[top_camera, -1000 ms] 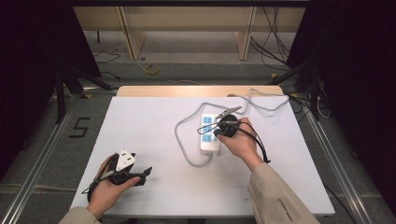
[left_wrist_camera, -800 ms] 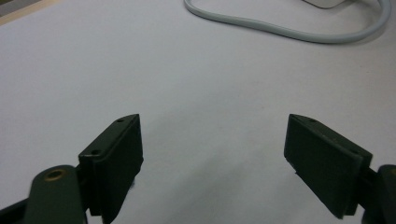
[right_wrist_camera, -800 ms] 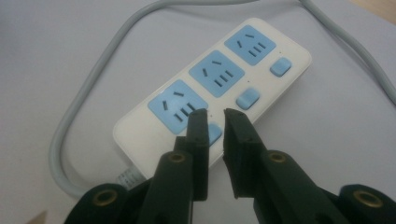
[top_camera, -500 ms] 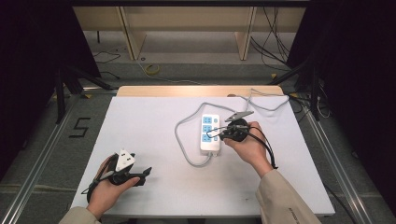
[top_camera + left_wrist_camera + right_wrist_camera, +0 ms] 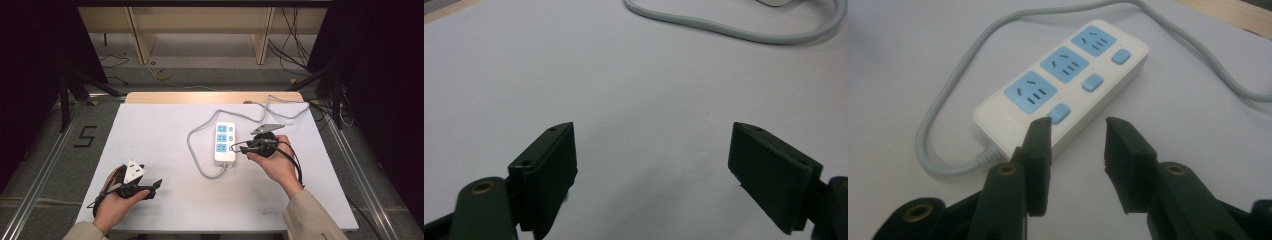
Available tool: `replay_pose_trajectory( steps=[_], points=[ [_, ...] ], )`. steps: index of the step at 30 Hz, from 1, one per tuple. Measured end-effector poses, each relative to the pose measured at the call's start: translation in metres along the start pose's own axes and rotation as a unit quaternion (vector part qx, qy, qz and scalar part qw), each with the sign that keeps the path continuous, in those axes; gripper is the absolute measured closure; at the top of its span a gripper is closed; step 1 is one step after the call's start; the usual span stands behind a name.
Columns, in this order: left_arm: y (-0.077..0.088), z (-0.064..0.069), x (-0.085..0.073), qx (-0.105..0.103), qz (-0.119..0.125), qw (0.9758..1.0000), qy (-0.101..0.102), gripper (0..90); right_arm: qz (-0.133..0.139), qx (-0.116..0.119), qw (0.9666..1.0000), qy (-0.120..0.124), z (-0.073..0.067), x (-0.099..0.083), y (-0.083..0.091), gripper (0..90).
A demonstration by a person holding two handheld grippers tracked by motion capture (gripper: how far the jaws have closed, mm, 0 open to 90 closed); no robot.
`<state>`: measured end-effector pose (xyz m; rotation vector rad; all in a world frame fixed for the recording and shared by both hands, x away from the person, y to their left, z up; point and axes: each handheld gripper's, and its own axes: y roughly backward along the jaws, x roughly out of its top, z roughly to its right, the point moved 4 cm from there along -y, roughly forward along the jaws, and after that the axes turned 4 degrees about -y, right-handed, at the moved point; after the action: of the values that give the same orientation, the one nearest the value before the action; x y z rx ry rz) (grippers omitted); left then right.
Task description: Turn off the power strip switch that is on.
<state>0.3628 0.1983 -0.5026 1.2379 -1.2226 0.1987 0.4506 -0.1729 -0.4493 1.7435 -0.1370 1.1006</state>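
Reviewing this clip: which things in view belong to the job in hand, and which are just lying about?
Part of the job:
- white power strip with blue sockets
- its grey cord
- right tongs, open beside the strip's near corner, nothing between them

Lying about:
- left tongs, open over bare table
- yellow cable on the floor beyond

The power strip (image 5: 1063,95) is white with three light-blue sockets and three light-blue buttons; its cord (image 5: 197,155) is pale grey. The tabletop (image 5: 165,130) is white, with a tan wooden far edge.
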Motion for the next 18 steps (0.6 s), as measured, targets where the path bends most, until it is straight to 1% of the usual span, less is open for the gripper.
replay_pose_trajectory(
  steps=[4, 7, 8, 12, 16, 18],
  points=[
    [0.000, 0.000, 0.000, 0.001, 0.001, 1.0000, 0.001, 19.4, 0.008, 0.002, 1.0000, -0.005, 0.002, -0.004, 0.006, 61.6],
    [0.000, -0.001, 0.000, 0.001, 0.001, 1.0000, 0.002, 19.4, 0.011, 0.005, 0.9999, -0.002, 0.002, -0.008, 0.011, 60.0],
    [0.000, -0.001, 0.000, 0.001, 0.000, 1.0000, 0.002, 19.4, 0.014, 0.006, 0.9999, -0.004, 0.002, -0.009, 0.012, 59.4],
    [0.000, -0.001, -0.001, 0.001, -0.001, 1.0000, 0.002, 19.4, 0.026, 0.012, 0.9996, 0.000, 0.004, -0.015, 0.018, 56.3],
    [0.000, -0.001, -0.001, 0.001, -0.001, 1.0000, 0.004, 19.4, 0.034, 0.015, 0.9993, 0.004, 0.006, -0.024, 0.023, 53.8],
    [0.000, -0.001, -0.001, 0.002, -0.002, 1.0000, 0.004, 19.4, 0.038, 0.021, 0.9990, 0.005, 0.005, -0.029, 0.025, 52.4]
  ],
)
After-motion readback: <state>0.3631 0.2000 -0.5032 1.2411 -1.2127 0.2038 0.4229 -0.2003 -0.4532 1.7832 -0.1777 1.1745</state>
